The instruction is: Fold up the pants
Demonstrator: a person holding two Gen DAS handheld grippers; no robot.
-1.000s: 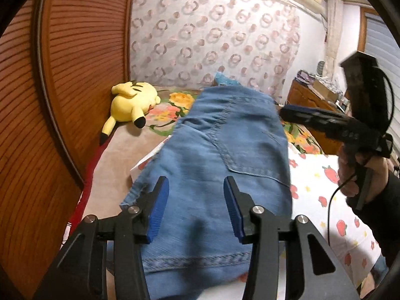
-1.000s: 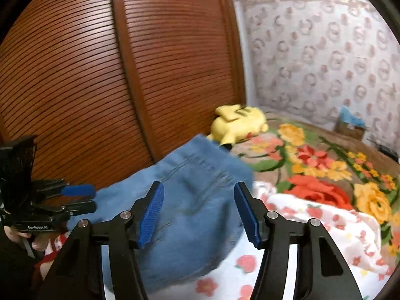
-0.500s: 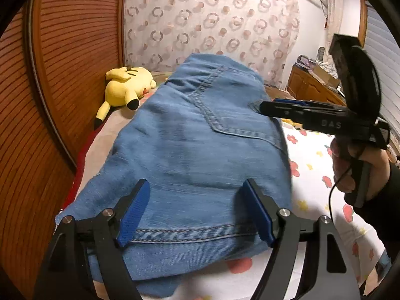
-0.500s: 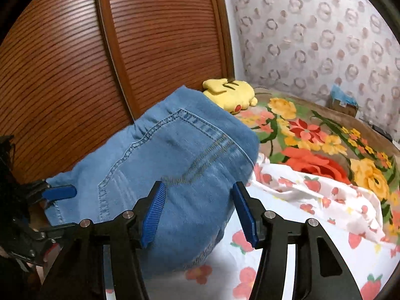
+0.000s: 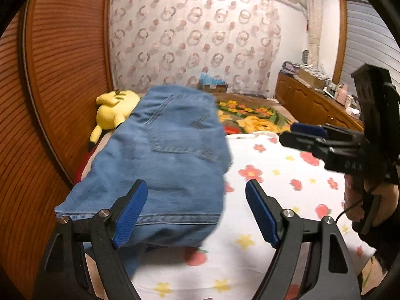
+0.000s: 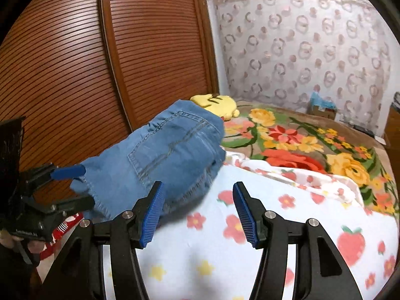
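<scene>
Blue jeans (image 5: 162,165) lie folded in a stack along the bed's left side, back pocket up, hem edge nearest me. My left gripper (image 5: 195,187) hovers over that near hem with its jaws opening wide; the left pad overlaps the denim, and neither pad presses on it. In the right wrist view the jeans (image 6: 165,157) sit left of my right gripper (image 6: 198,190), whose jaws are opening over bare sheet with nothing between them. The left gripper (image 6: 75,187) shows there at the jeans' frayed corner. A hand holds the right gripper (image 5: 295,135) to the right of the jeans.
A white flowered sheet (image 5: 287,187) covers the near bed, a floral blanket (image 6: 300,140) the far part. A yellow plush toy (image 5: 112,112) lies beyond the jeans by the slatted wooden wardrobe (image 6: 75,62). A wooden dresser (image 5: 312,105) stands at the right.
The jeans have settled lower onto the bed. My left gripper opened wide and drew back and right. My right gripper slid right, off the denim, onto the sheet.
</scene>
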